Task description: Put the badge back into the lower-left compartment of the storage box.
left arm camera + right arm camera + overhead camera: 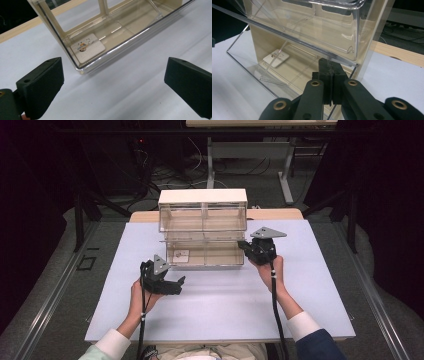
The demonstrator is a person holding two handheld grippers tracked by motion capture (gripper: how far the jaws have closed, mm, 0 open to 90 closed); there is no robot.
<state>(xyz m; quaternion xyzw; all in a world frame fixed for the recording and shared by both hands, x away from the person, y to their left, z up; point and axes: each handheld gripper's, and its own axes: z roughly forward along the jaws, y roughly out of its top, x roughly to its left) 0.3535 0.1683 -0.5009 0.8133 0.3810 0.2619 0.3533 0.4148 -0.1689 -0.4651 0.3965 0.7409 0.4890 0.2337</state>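
Clear two-tier drawer cabinet (203, 227) at the table's (310, 290) far middle, its top edge cut off in both gripper views. One white card (87, 47), print illegible, lies in the tilted-out lower drawer (287, 72). Left gripper (176, 285): jaws apart, nothing between. Right gripper (331, 75): jaws pressed together on the drawer's clear edge.

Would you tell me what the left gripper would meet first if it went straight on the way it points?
Probably the clear front wall of the open lower bin, with the small white card behind it; depth is uncertain.
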